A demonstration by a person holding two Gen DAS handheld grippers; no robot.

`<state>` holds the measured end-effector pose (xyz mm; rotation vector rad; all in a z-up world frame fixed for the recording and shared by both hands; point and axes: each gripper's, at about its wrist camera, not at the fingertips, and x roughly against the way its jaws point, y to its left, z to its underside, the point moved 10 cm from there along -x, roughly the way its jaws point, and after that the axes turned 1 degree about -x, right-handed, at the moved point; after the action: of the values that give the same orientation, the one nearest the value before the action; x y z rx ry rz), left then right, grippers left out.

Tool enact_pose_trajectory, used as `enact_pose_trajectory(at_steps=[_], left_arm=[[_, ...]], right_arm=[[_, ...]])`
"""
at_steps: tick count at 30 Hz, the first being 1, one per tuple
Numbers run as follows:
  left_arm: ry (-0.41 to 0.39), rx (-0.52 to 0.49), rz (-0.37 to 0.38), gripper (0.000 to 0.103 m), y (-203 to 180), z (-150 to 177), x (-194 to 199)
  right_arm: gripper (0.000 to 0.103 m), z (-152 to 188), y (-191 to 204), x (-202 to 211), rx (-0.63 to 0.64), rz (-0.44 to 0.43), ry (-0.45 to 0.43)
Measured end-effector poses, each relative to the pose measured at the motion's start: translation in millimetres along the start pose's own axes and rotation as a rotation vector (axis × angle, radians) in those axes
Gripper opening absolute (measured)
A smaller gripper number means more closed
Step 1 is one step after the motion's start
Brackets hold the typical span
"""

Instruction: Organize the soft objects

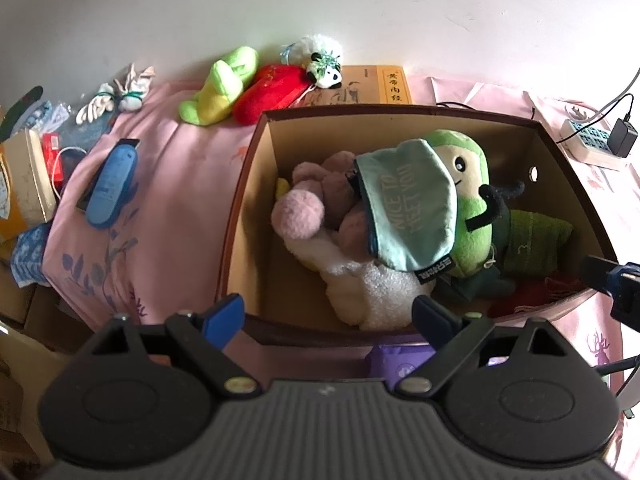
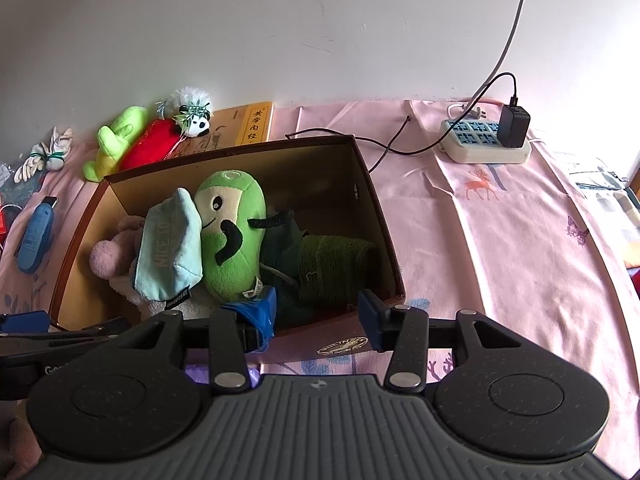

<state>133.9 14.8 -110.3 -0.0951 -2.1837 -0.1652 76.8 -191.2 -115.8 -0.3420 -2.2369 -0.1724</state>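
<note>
A brown cardboard box on the pink cloth holds a green avocado plush, a teal pouch, a pink and white plush and dark green cloth. My left gripper is open and empty at the box's near edge. My right gripper is open and empty over the box's near right corner. A lime plush, a red plush and a panda plush lie behind the box.
A yellow book lies behind the box. A power strip with a charger is at the right. A blue case, white socks and clutter lie left. A purple packet lies in front of the box.
</note>
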Motion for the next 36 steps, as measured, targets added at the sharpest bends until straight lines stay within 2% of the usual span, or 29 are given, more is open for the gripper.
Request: enact_pose_trajectory(at_steps=[22,36], left_arm=[[-0.044,-0.017,-0.034,0.093,7,-10,6],[0.001,-0.015,-0.032,0.093,8,-5,-4]], right_arm=[[0.030,-3,3,0,0.029,-0.016,-0.019],[0.030,-2,-2,-6,-0.004,-0.005,-0.015]])
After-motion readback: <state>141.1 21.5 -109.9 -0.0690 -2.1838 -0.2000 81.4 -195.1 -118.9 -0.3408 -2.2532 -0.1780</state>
